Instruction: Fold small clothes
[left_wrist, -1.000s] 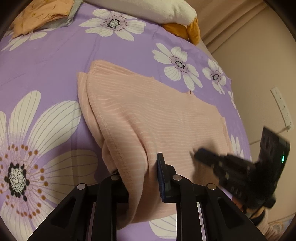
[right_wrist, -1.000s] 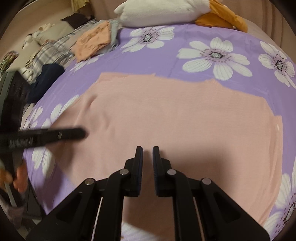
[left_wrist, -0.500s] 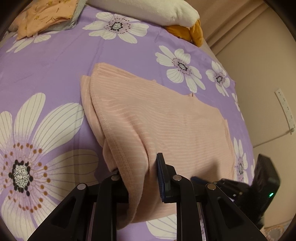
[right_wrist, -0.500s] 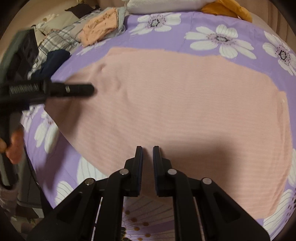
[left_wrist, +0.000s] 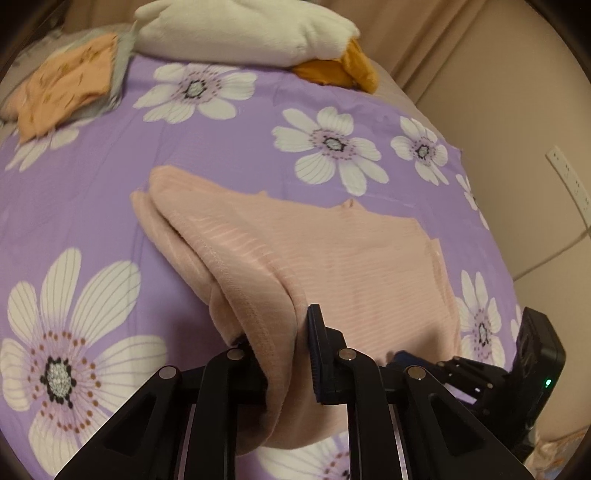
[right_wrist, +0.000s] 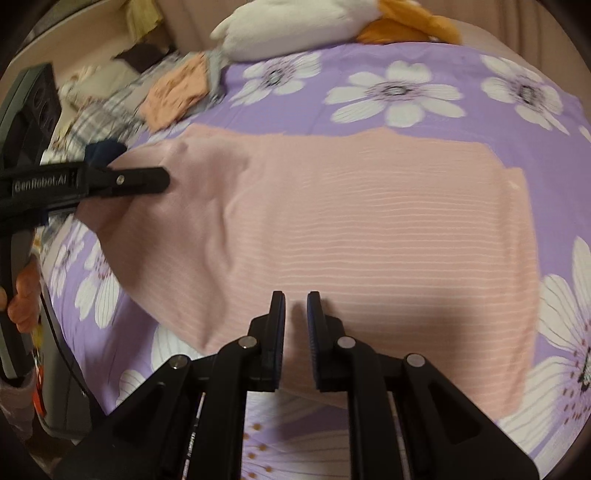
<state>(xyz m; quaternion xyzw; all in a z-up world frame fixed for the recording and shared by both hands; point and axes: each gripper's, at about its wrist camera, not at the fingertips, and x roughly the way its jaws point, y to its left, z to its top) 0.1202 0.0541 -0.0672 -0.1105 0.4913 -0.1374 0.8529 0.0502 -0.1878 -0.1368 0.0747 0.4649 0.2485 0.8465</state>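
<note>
A pale pink ribbed garment (left_wrist: 332, 258) lies spread on the purple flowered bedsheet (left_wrist: 92, 192). My left gripper (left_wrist: 273, 332) is shut on the garment's near left corner and holds that hem lifted off the sheet in a fold. It shows from the side in the right wrist view (right_wrist: 140, 181), clamped on the same corner. My right gripper (right_wrist: 295, 306) hovers over the garment's (right_wrist: 351, 229) near edge with a narrow gap between its fingers and nothing in it. It also shows low right in the left wrist view (left_wrist: 402, 358).
A folded orange patterned cloth (left_wrist: 62, 92) lies at the far left of the bed. A white plush toy (left_wrist: 240, 29) with orange feet (left_wrist: 340, 70) lies at the head. Plaid and dark clothes (right_wrist: 103, 110) pile beyond the left edge. A wall (left_wrist: 517, 110) stands right.
My left gripper has lifted and drawn the held corner back a little. My right gripper has pulled back toward the garment's near edge, still empty.
</note>
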